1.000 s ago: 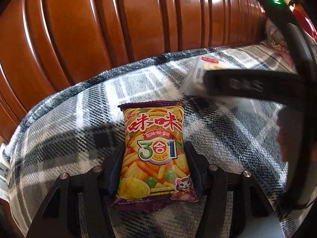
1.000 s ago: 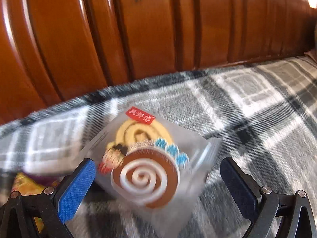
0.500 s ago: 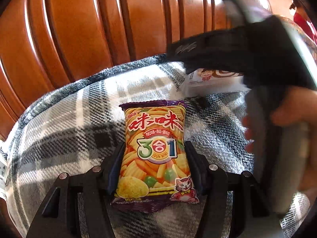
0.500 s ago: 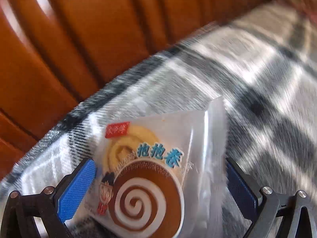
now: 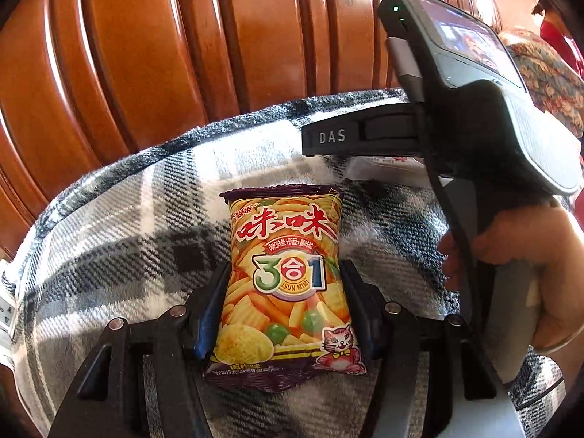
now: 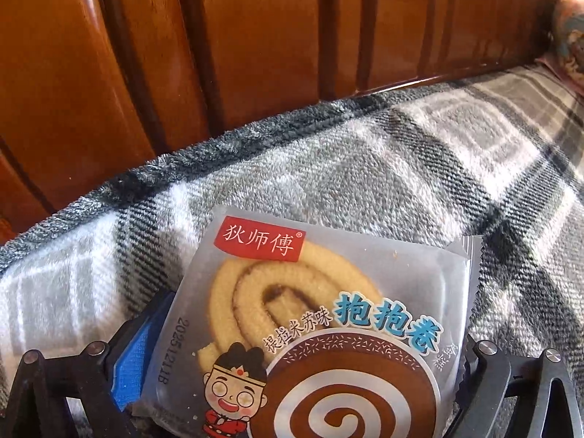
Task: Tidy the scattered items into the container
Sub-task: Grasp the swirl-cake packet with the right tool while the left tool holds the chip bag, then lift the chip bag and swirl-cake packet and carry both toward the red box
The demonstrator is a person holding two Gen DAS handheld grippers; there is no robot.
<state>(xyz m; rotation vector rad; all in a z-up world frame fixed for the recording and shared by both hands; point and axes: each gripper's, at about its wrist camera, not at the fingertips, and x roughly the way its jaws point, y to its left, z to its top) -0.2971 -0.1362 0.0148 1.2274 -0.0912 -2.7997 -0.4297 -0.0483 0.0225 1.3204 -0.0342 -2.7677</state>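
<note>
I am clamping the orange snack bag point(image 5: 284, 281) with my left gripper point(image 5: 284, 314); both fingers are pressing into its sides low in the centre of the left wrist view, and the bag is pinching in at the waist where they bite. My right gripper point(image 6: 303, 376) is closing around the swirl-cake packet point(image 6: 328, 321) at the bottom centre of the right wrist view. The blue pad point(image 6: 135, 357) on the left is touching the wrapper's edge, and the dark finger at the lower right is sitting against the crimped seam, so I am judging this a grip, though a looser one.

Both packets are sitting over the plaid blanket point(image 5: 120, 226), with the wooden headboard point(image 5: 182, 54) filling the upper part of each frame. I cannot tell whether either has left the fabric.

No container is showing in either view. So I am reckoning the task is at an early stage: two items in hand, nothing put away yet, and the carry and drop remaining.
</note>
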